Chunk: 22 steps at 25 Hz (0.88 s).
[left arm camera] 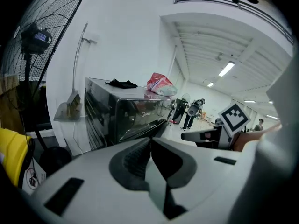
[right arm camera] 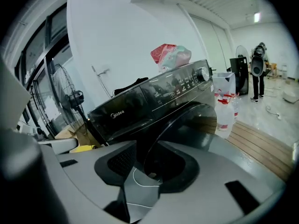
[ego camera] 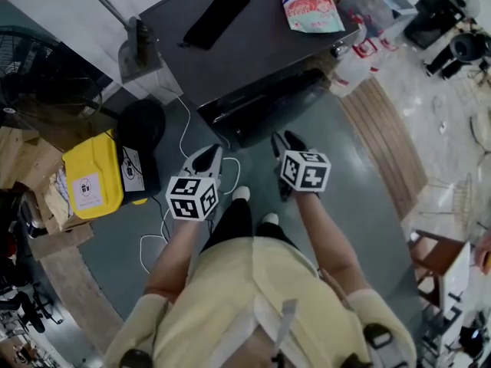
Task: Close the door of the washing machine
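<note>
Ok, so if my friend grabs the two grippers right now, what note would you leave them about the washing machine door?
Left gripper: shut, empty, held in front of the machine.
Right gripper: open, empty, pointed at the door, whose rim shows just ahead of its jaws.
Washing machine: straight ahead, door swung open.
Done: the door is not closed yet.
Left: push the door shut, probably with the right gripper, since it is nearest.

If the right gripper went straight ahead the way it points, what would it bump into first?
Most likely the washer's open door: its round dark pane lies right ahead of the right gripper, between its open jaws. How far off it is, I can't judge.
</note>
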Each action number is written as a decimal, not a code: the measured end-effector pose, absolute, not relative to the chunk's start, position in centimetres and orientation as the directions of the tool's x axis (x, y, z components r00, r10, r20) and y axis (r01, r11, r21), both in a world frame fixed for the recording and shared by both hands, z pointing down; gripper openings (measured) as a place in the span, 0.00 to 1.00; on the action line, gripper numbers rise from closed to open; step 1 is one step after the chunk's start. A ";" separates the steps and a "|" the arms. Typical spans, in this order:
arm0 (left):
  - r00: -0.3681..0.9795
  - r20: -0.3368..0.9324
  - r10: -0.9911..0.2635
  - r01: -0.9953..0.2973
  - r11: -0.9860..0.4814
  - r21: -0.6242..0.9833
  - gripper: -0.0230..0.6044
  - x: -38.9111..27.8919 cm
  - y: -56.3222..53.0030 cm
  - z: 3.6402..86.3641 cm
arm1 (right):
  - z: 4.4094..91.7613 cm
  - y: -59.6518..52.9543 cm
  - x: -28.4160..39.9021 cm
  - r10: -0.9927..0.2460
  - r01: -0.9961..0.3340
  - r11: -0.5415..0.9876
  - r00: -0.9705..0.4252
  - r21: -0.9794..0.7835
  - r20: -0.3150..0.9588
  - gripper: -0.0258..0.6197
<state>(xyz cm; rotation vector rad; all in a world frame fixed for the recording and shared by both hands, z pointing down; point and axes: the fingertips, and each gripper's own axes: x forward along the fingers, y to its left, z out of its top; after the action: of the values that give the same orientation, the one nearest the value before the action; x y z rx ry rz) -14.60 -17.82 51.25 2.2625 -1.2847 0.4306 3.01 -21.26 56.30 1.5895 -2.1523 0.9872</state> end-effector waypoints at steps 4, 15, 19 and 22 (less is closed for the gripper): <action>0.510 0.495 -0.703 -0.860 -0.430 0.275 0.05 -14.2 -17.6 50.9 | 55.0 -19.9 3.3 -0.732 -0.926 0.162 -0.344 -0.340 0.588 0.18; 0.519 0.483 -0.705 -0.855 -0.436 0.281 0.05 -13.6 -17.5 49.9 | 51.6 -18.1 3.3 -0.760 -0.923 0.199 -0.357 -0.329 0.543 0.05; 0.529 0.468 -0.708 -0.848 -0.446 0.285 0.05 -13.5 -17.3 48.8 | 50.4 -17.6 3.0 -0.772 -0.918 0.207 -0.366 -0.338 0.520 0.05; 0.531 0.466 -0.707 -0.847 -0.446 0.289 0.05 -13.4 -17.3 48.5 | 49.9 -17.5 3.0 -0.776 -0.916 0.210 -0.369 -0.343 0.511 0.05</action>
<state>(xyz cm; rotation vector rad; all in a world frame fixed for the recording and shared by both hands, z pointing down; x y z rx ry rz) -13.44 -17.29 48.51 2.2840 -1.2618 0.3813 2.97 -17.53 49.89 1.6116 -2.2551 0.8926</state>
